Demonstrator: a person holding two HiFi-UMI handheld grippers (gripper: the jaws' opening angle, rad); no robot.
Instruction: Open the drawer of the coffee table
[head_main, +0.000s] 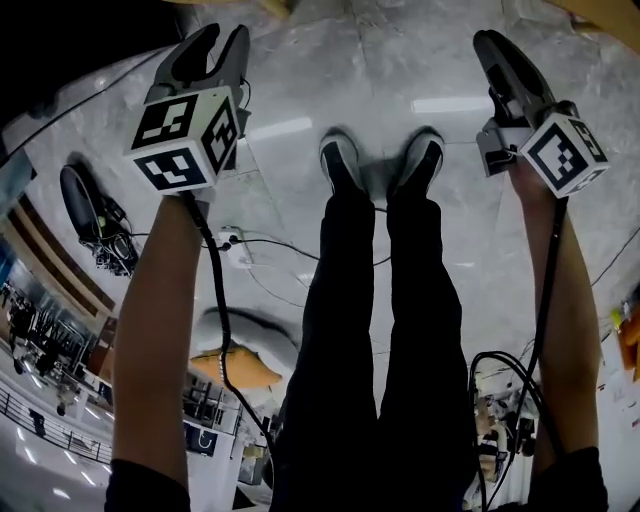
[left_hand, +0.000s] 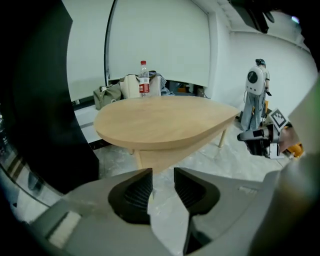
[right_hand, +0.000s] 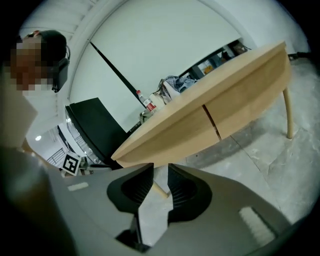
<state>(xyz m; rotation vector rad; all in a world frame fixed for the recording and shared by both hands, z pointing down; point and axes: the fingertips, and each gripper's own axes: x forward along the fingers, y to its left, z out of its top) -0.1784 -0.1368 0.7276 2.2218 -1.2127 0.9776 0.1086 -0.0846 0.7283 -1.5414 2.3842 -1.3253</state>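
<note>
You're on the approach, and the drawer isn't touched yet. Your left gripper (left_hand: 162, 172) has its jaws partly apart and empty. Your right gripper (right_hand: 160, 169) shows a narrower gap, also empty. The coffee table (right_hand: 200, 120) lies beyond the right jaws, from centre to upper right and well apart. A seam (right_hand: 212, 122) in its apron likely marks the drawer. Next, bring a gripper to that front.

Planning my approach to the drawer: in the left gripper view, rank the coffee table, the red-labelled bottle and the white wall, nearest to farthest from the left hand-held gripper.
1. The coffee table, straight ahead of the left hand-held gripper.
2. The red-labelled bottle, beyond the table's far edge, left of centre.
3. The white wall, behind the bottle.
</note>
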